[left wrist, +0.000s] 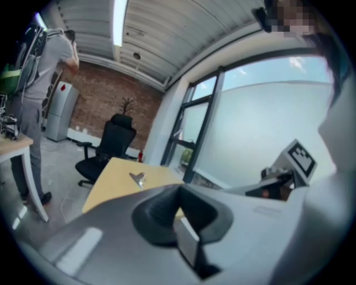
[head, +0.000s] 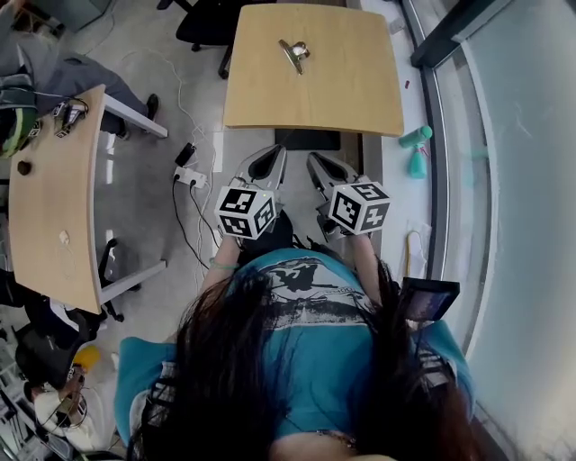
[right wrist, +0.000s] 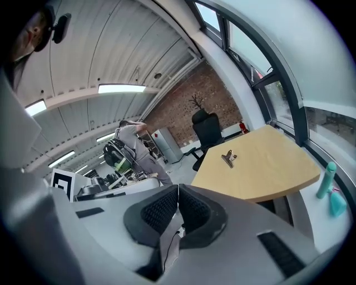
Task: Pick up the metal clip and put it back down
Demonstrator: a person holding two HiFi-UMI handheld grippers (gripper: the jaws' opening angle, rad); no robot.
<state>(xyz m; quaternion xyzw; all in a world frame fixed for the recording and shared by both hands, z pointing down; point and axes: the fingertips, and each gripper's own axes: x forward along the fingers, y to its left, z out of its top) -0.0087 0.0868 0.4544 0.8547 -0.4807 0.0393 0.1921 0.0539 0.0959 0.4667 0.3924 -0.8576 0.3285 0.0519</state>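
- A silver metal clip [head: 292, 54] lies on the bare top of a light wooden desk [head: 351, 99], in its far half and a little left of the middle, with nothing touching it.
- The left tongs [head: 264, 167] are held over the floor just short of the desk's near edge, well apart from the clip. They are clenched, pad against pad, with nothing between them.
- The right tongs [head: 326, 171] sit just beside the left pair, on its right, also short of the desk's near edge. Their ribbed black pads are pressed together on nothing.
- Both tongs point toward the desk and tip slightly downward.
- A black office chair [head: 211, 22] stands beyond the desk's far left corner.
- A teal spray bottle [head: 418, 153] stands on the floor right of the desk, near the glass wall.
- A second long wooden desk [head: 54, 198] stands well off to the left.
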